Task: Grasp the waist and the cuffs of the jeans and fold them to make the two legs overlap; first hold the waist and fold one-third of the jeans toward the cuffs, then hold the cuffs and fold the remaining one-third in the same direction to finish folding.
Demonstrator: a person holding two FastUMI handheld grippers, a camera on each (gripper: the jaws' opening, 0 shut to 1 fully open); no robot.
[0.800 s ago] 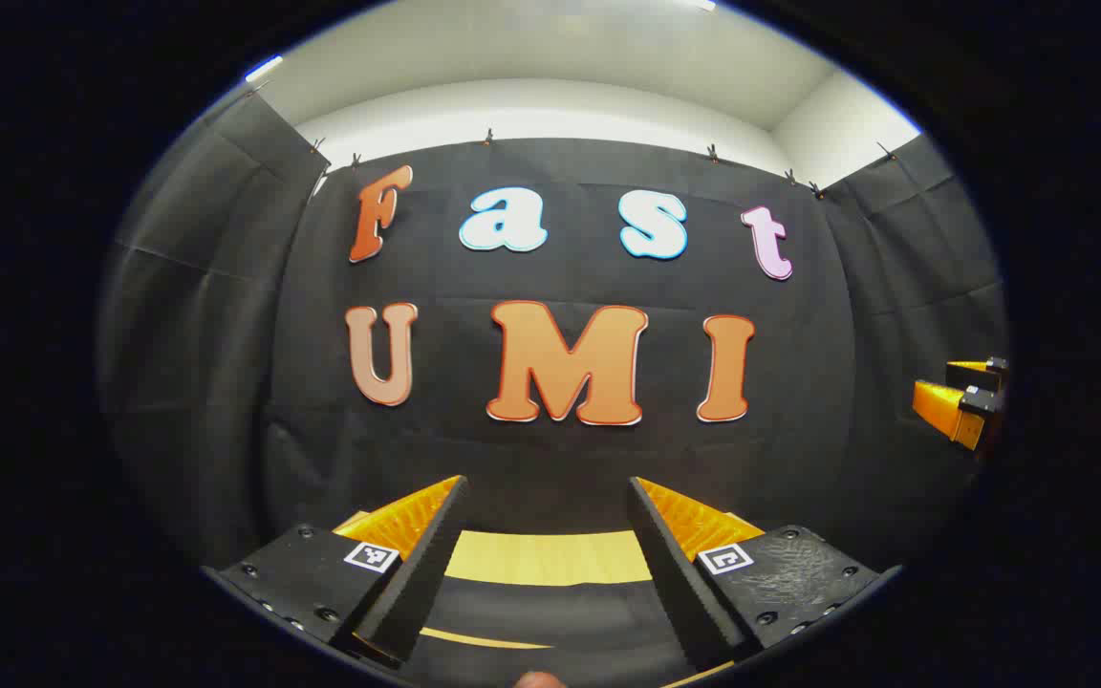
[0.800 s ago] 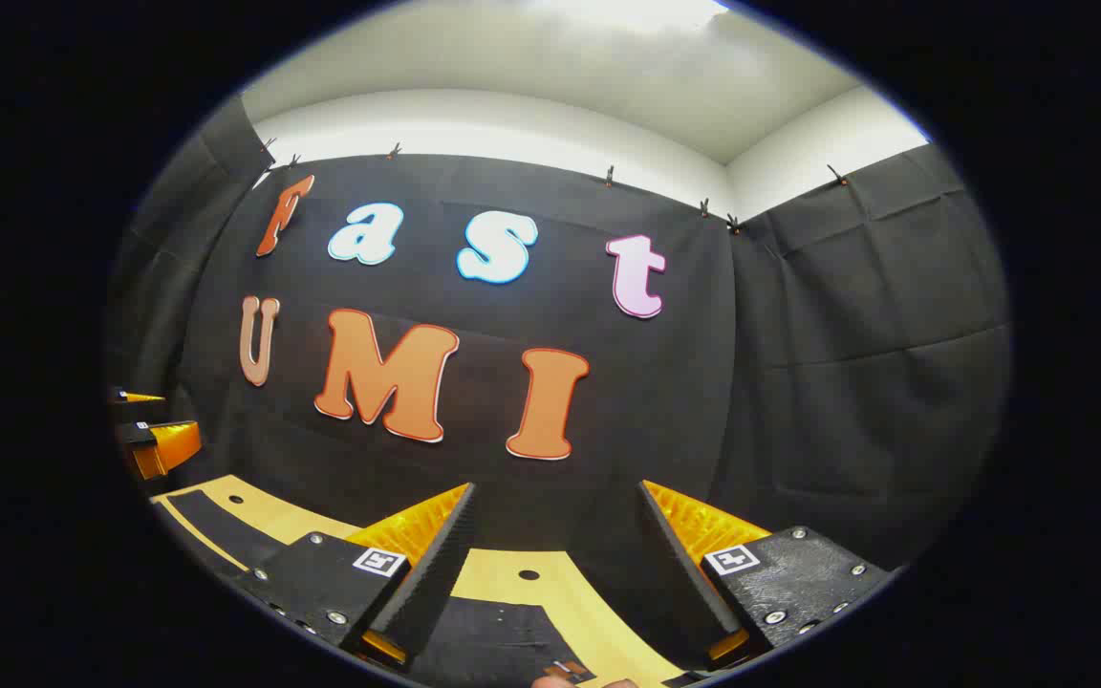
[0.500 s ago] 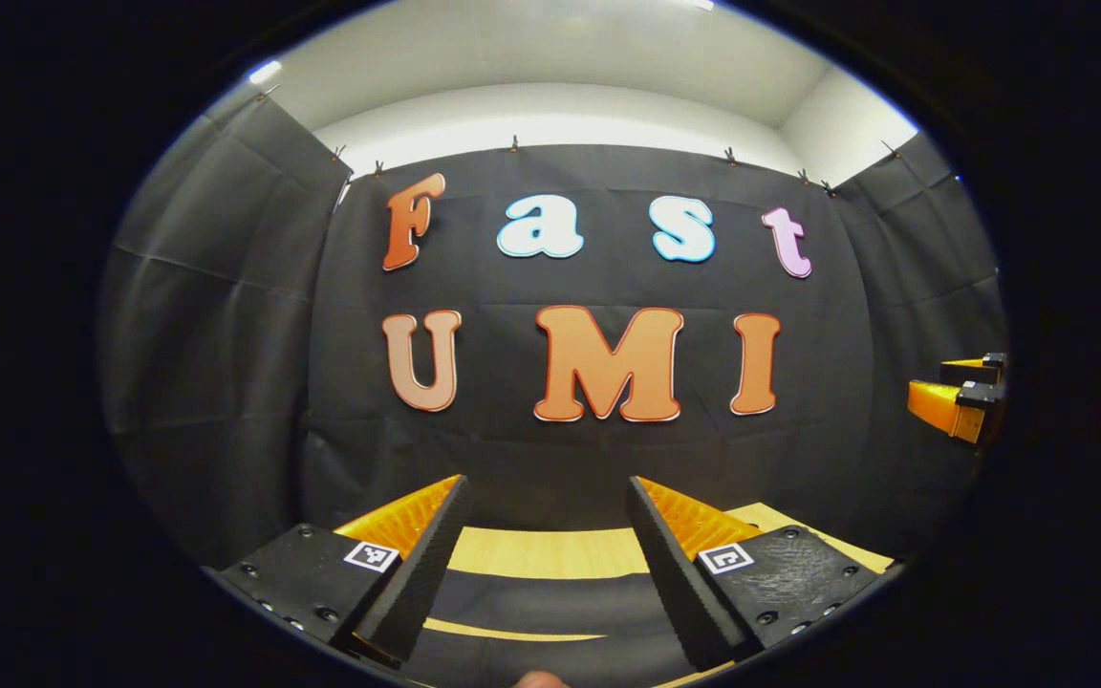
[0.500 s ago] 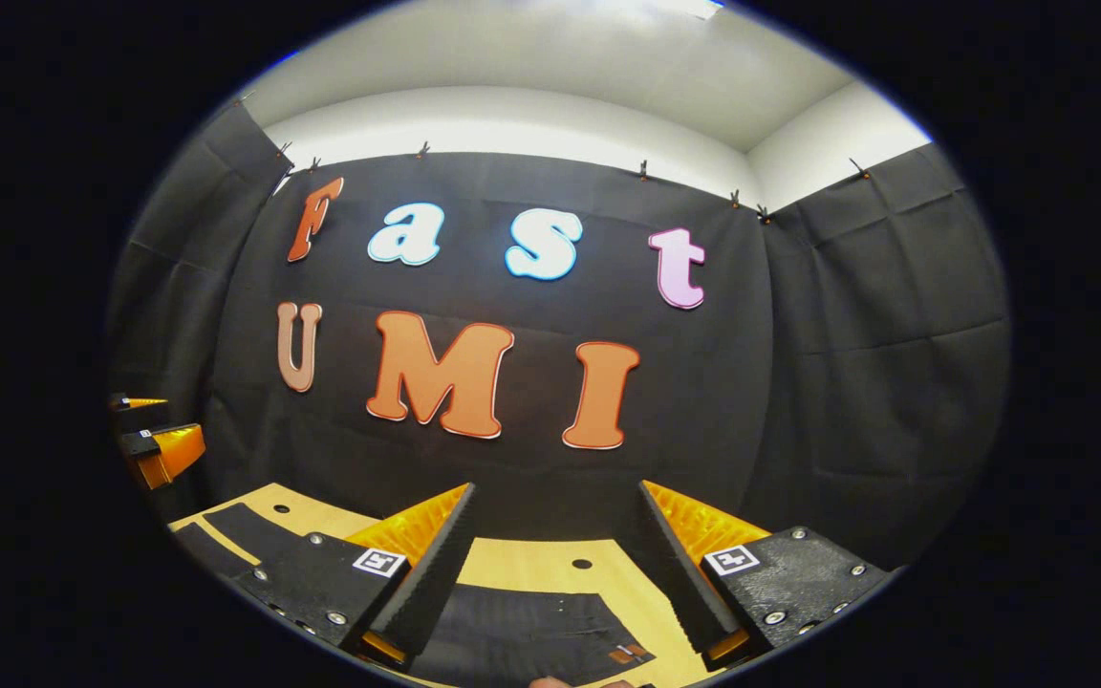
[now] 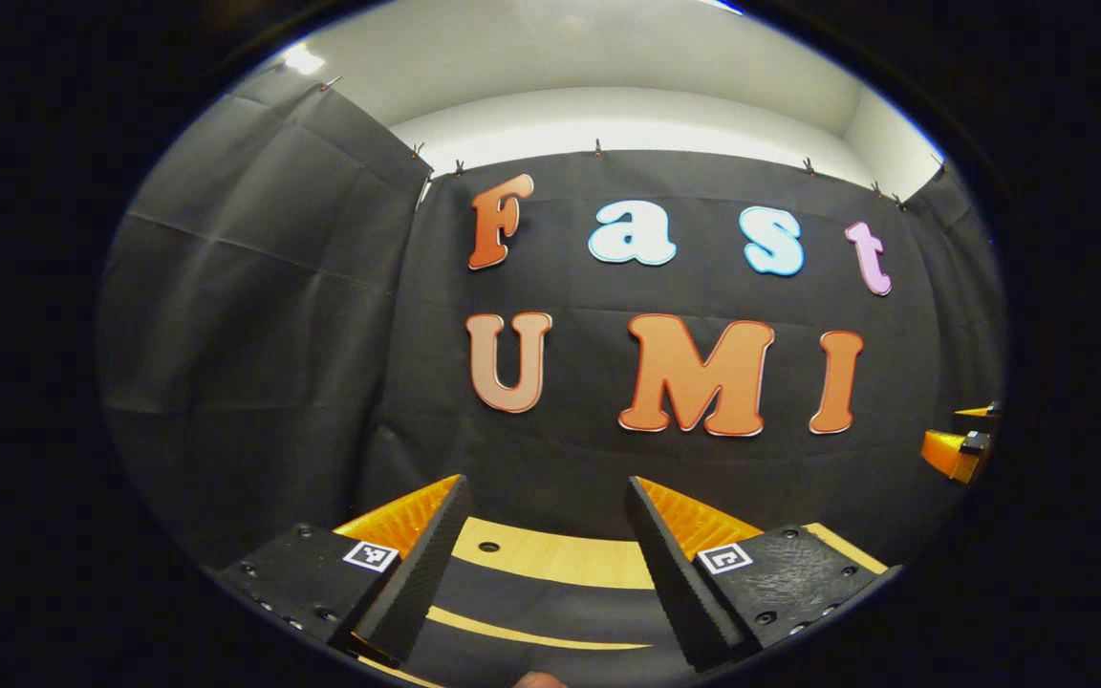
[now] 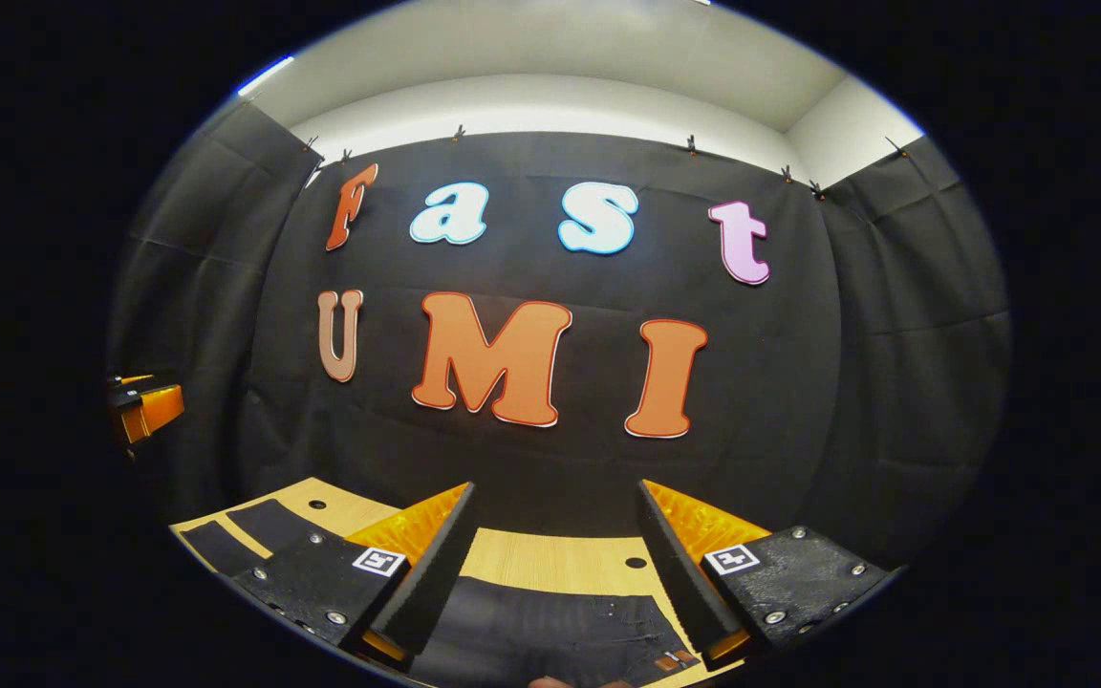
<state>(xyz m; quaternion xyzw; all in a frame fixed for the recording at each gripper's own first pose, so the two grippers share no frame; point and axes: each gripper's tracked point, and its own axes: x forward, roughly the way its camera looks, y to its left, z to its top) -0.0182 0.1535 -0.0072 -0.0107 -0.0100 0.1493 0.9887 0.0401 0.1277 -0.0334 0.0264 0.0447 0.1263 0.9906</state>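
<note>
Table: pale wood, smooth matt, visible grain. Jeans: dark denim cloth, matt, slightly coarse; small leather-look patch near waist. Booth wall: black cloth, matt, creased. Left gripper finger bodies: hard plastic w/ screws, scuffed matt.

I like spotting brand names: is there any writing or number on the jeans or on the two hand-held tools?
No text can be read.
On the left gripper, black-and-white square markers beside the fingers: a pattern, no words.
On the right gripper, like square markers: a pattern, no words.
On the dark jeans, a small brown patch: too small to read.
</note>
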